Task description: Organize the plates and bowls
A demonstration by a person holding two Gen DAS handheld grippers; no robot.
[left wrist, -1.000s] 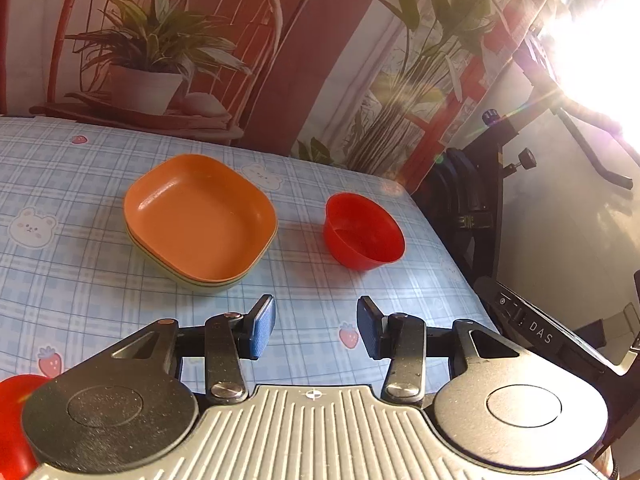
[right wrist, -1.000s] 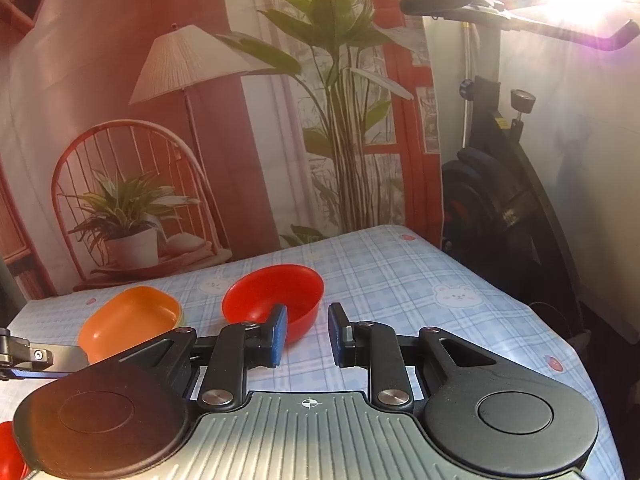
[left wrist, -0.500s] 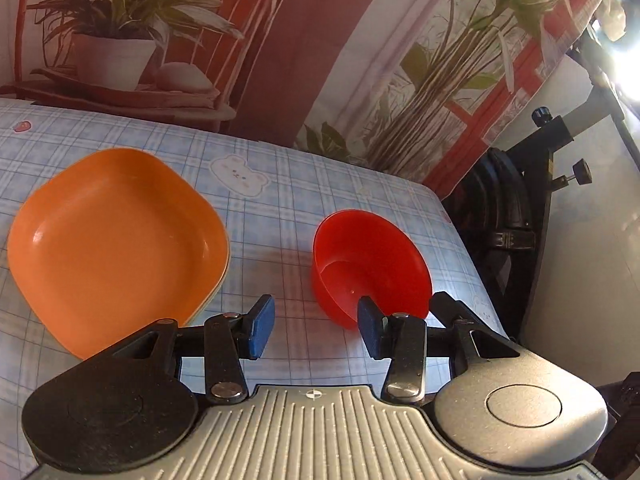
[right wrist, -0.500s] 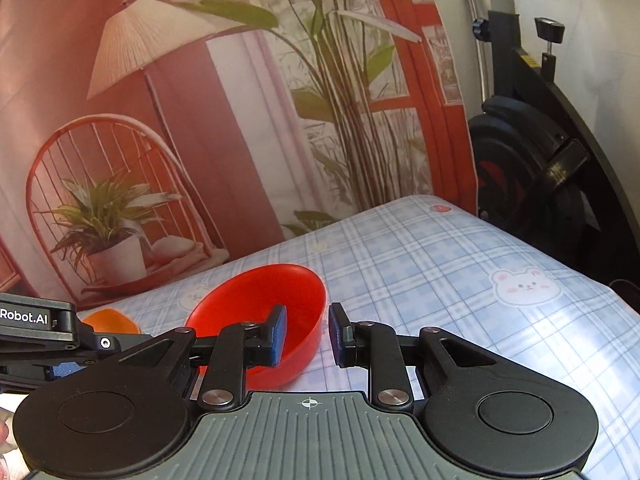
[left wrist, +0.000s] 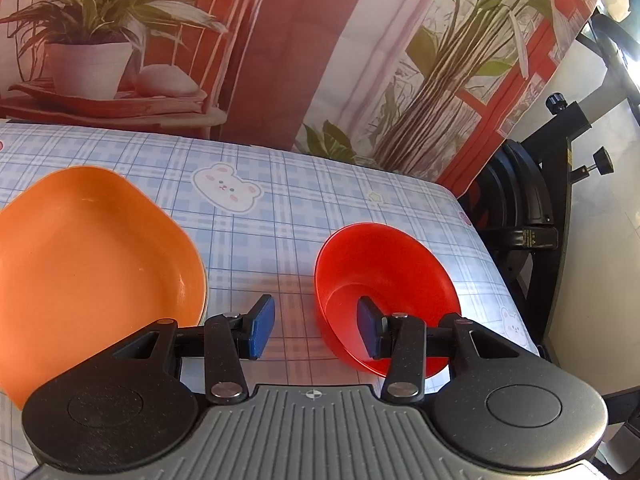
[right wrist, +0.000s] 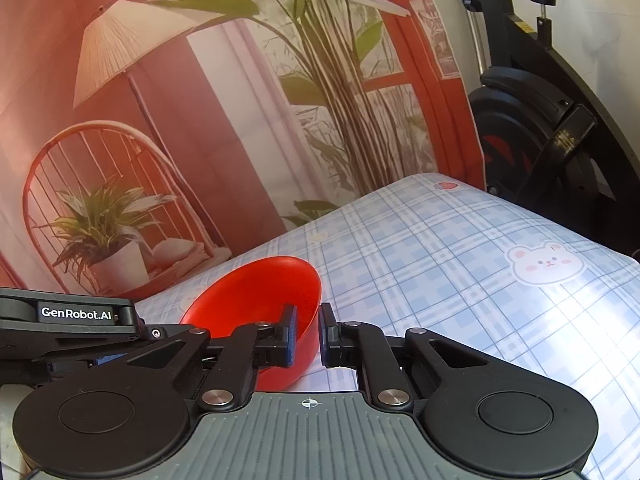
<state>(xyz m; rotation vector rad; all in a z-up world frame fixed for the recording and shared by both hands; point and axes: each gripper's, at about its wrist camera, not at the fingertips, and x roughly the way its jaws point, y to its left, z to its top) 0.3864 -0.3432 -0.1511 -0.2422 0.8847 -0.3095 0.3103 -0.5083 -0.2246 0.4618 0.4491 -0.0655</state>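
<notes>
Both grippers now closer around round glossy red bowl, right jaws just closing on its rim.

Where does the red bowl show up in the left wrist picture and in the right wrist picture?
Left wrist: the red bowl sits right of centre, low; the left gripper's right finger is over its inside.
Right wrist: the red bowl sits left of centre, low, its rim wall between the fingers of the right gripper.
Shared landmark: the potted plant on the backdrop, far left in both.
</notes>
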